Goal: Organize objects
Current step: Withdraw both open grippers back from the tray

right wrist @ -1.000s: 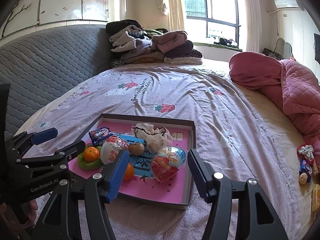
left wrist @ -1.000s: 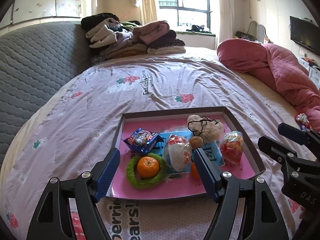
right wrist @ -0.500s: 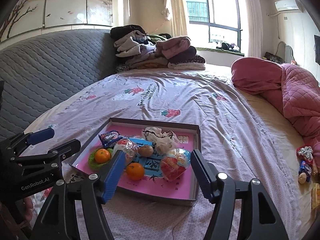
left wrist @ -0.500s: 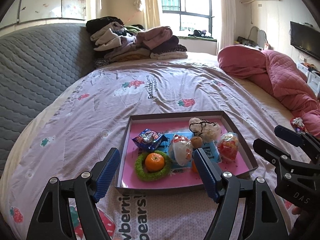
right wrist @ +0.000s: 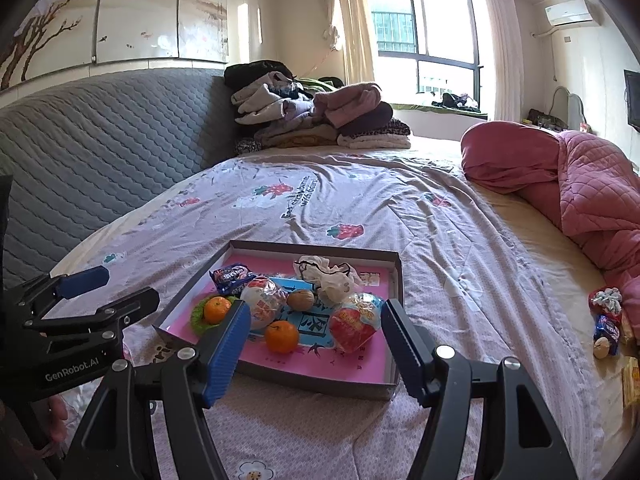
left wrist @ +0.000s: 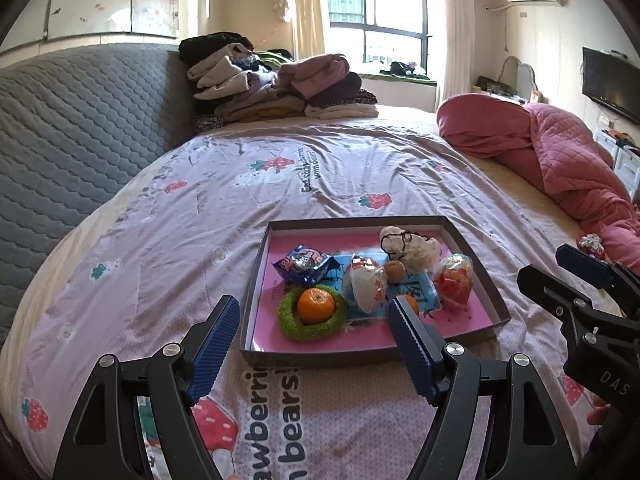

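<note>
A shallow box tray point(left wrist: 372, 354) with a pink floor lies on the bedspread. In it are a blue snack packet point(left wrist: 304, 266), an orange point(left wrist: 315, 306) inside a green ring point(left wrist: 288, 322), a white wrapped egg point(left wrist: 366, 284), a walnut point(left wrist: 395, 271), a red wrapped egg point(left wrist: 454, 282) and a white cloth with a black cord point(left wrist: 412, 246). A second orange point(right wrist: 282, 336) lies loose near the front wall. My left gripper point(left wrist: 312, 312) hovers open before the tray's near edge, empty. My right gripper point(right wrist: 316, 312) is open and empty too, just short of the tray point(right wrist: 312, 380).
Folded clothes point(left wrist: 280, 80) are piled at the head of the bed beside a grey quilted headboard point(left wrist: 80, 140). A pink quilt point(left wrist: 560, 160) is bunched on the right. Several small wrapped items point(right wrist: 606, 320) lie on the sheet at the right edge.
Both grippers have drawn back and slightly up from the tray, which now sits farther off. The right jaws have widened a little. Nothing in the tray has moved.
</note>
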{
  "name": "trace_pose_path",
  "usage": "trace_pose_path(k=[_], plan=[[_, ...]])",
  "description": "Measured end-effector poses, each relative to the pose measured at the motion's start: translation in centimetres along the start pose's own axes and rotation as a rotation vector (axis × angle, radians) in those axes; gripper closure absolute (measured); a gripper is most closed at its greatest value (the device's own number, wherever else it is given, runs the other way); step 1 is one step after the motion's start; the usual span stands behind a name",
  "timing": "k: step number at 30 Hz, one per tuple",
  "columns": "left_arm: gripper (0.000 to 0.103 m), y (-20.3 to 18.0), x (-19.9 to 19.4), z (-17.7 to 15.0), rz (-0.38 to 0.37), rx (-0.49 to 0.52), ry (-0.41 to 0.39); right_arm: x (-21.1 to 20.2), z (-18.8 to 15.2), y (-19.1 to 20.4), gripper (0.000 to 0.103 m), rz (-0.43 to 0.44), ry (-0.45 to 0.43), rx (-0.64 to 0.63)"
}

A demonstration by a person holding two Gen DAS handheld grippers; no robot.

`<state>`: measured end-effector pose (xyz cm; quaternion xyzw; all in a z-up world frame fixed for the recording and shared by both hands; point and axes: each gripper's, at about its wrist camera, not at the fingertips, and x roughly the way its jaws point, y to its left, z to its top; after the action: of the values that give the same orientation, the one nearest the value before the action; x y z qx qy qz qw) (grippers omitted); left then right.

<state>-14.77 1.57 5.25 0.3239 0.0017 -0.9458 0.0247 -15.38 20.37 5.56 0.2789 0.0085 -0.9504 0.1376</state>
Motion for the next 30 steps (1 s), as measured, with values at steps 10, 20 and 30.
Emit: trace_pose_path(k=[10,20,30], plan=[[0.026,0.3,-1.0,-1.7,-0.001,0.000,0.009,-1.3,-1.5,1.0,0.036,0.019,-0.018,0.000],[0.026,0.7,-2.3,-2.7,0.008,-0.006,-0.021,-2.9,-2.3,1.3,0.036,0.041,-0.072,0.025],[0.026,0.7,-2.5,-4.3,-0.027,-0.019,-0.027,-2.4,-3.9,1.0,0.034,0.046,-0.069,0.042]])
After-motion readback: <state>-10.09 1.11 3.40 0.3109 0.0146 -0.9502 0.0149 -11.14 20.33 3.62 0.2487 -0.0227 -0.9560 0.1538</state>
